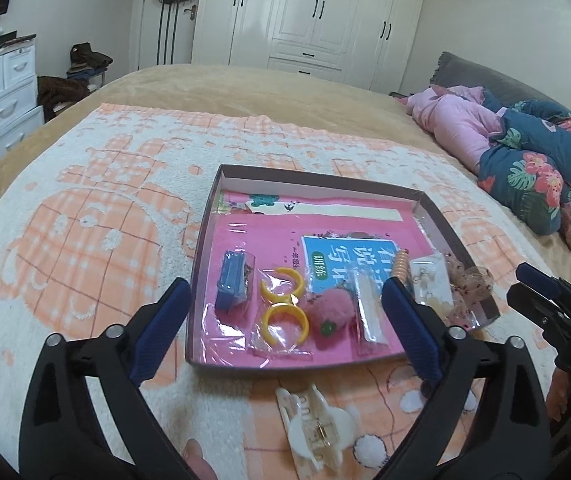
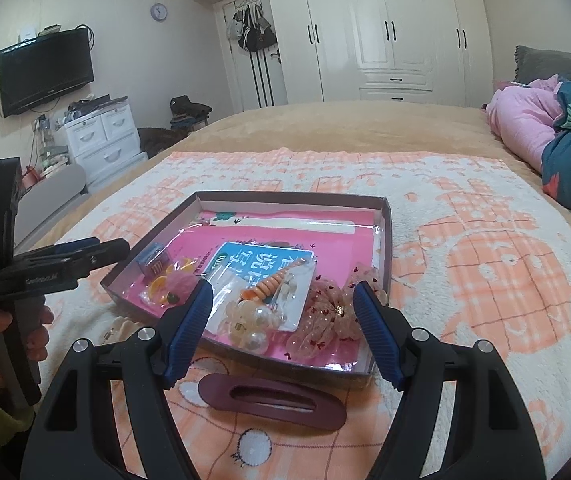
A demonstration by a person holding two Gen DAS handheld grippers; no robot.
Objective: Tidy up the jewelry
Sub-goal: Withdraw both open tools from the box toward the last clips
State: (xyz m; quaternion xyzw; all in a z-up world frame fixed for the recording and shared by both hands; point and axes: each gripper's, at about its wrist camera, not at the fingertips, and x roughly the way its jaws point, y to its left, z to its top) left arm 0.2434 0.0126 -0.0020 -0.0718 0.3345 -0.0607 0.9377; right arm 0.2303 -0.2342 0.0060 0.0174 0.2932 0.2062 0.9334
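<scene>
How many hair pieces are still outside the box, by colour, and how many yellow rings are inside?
White claw clip outside box: 1
Maroon barrette outside: 1
Yellow rings inside: 2
Total: 4

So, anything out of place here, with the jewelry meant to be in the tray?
Two hair clips lie outside the tray, on the towel by its near edge: a white claw clip below the left gripper, and a dark maroon barrette below the right gripper. Both grippers are open and empty.
</scene>
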